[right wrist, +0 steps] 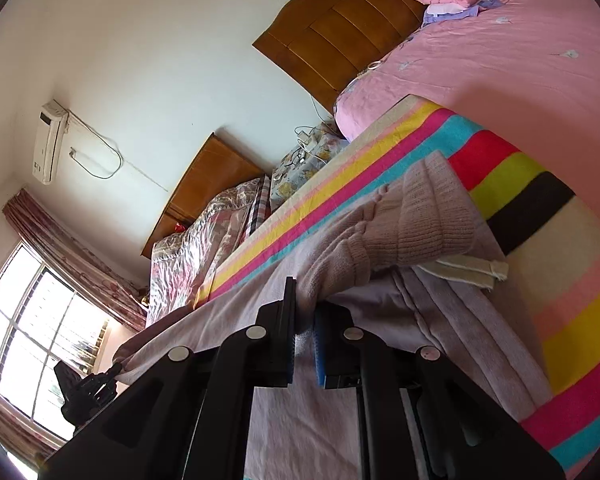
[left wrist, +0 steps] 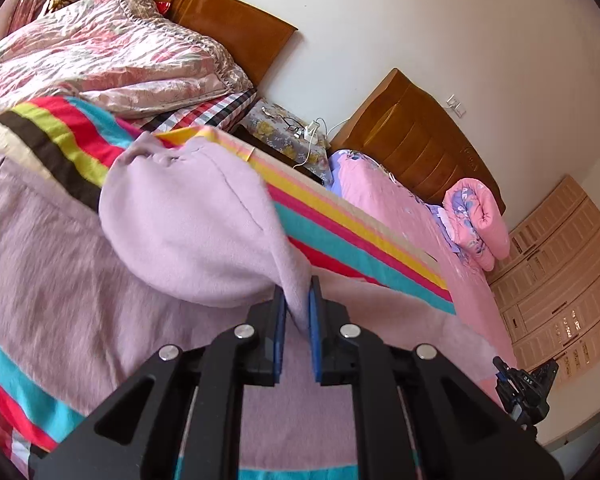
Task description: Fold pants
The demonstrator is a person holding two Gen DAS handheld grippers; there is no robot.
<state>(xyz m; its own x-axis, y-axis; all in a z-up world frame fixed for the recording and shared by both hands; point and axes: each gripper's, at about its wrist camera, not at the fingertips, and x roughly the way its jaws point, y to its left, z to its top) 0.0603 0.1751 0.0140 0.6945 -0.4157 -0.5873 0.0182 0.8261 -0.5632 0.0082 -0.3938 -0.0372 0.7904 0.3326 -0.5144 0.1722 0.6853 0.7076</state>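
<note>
On striped blanket (left wrist: 332,236), pants (left wrist: 188,224) lengthwise along stripes, both jaws clamping fabric

A bed covered by a striped blanket (left wrist: 332,236) carries everything; its bands of teal, red, yellow, pink, lime and dark brown run from the left edge toward the lower right of the left wrist view. Lilac pants (left wrist: 60,256) lie spread on the blanket across the left and bottom of the frame, with one part raised off it at the centre. A floral quilt (left wrist: 100,48) is heaped on the bed at the upper left, over a checked sheet (left wrist: 212,108).
</note>
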